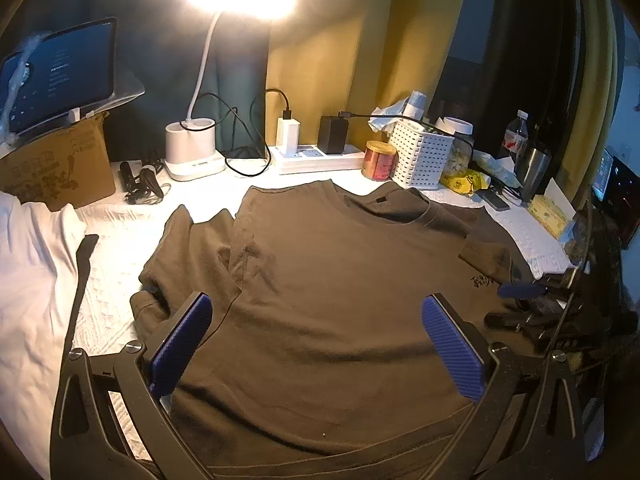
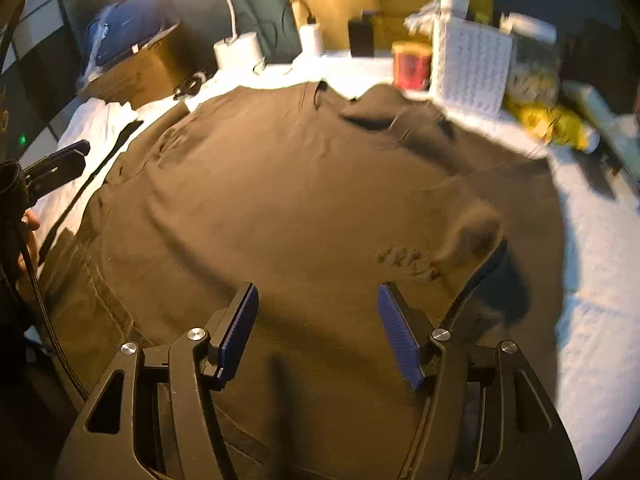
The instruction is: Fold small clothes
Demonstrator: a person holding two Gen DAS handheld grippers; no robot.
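Note:
A brown T-shirt (image 1: 328, 280) lies spread on the white table cover, collar toward the far side. Its right sleeve (image 1: 486, 258) is folded in over the chest beside dark printed lettering; its left sleeve (image 1: 184, 256) lies bunched at the left. My left gripper (image 1: 316, 336) hovers open over the shirt's lower middle, with nothing between its blue pads. My right gripper (image 2: 318, 328) is open above the same shirt (image 2: 280, 200), just short of the folded sleeve (image 2: 478, 228), and holds nothing. The right gripper's blue tip (image 1: 520, 291) shows at the shirt's right edge.
A white garment (image 1: 32, 272) lies at the left. Along the far edge stand a cardboard box (image 1: 60, 168), a lamp base (image 1: 192, 152), a power strip (image 1: 320, 158), a red can (image 1: 379, 160), a white basket (image 1: 424, 152) and bottles (image 1: 516, 140). The left gripper's fingers (image 2: 60, 164) show at left.

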